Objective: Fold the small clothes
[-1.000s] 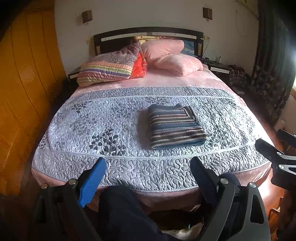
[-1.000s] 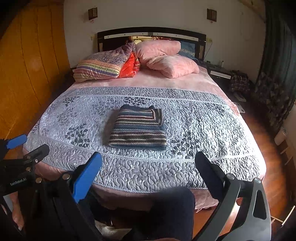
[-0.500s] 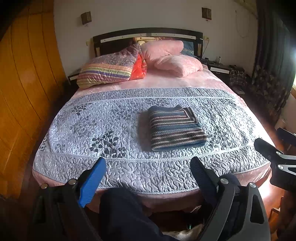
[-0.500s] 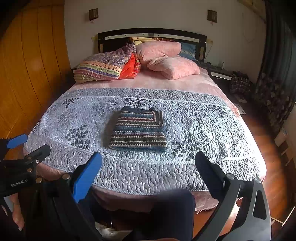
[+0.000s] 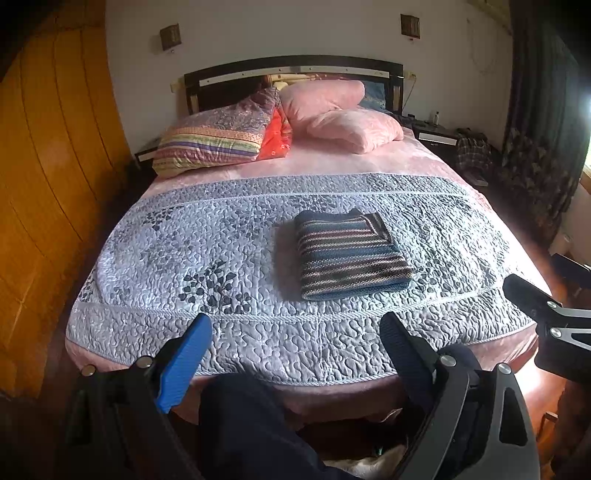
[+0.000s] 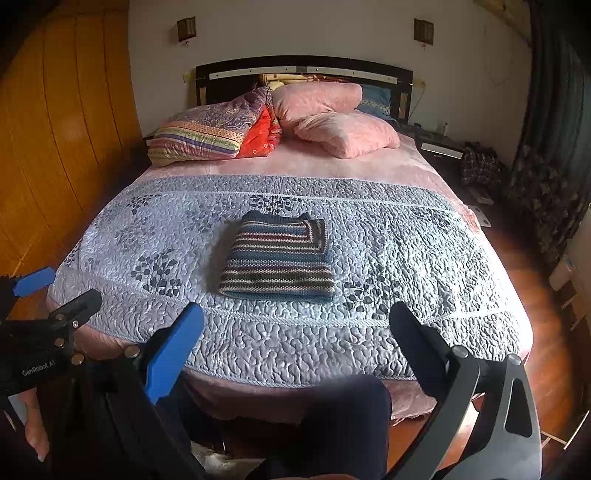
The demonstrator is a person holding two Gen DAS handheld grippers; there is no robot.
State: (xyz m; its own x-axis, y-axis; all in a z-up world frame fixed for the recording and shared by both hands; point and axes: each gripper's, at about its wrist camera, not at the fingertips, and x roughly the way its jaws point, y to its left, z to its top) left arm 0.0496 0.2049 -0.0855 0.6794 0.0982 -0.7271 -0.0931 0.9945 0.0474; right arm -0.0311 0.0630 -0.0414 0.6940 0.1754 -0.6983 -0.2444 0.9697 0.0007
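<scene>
A wide bed [image 5: 258, 206] under a grey quilted coverlet fills mid-frame, dark wooden headboard [image 5: 295, 70] against a white wall [image 5: 277, 29]; orange wooden panelling [image 5: 44, 166] left, dark patterned curtain [image 5: 539, 129] right.

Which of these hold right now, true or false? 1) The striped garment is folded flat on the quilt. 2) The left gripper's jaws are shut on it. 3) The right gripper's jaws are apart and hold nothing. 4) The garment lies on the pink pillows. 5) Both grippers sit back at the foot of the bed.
1) True: the striped garment lies folded on the grey quilt.
2) False: the left gripper has its jaws apart, holds nothing, and is short of the garment.
3) True for the right gripper.
4) False: the pink pillows are at the headboard, apart from the garment.
5) True.
</scene>
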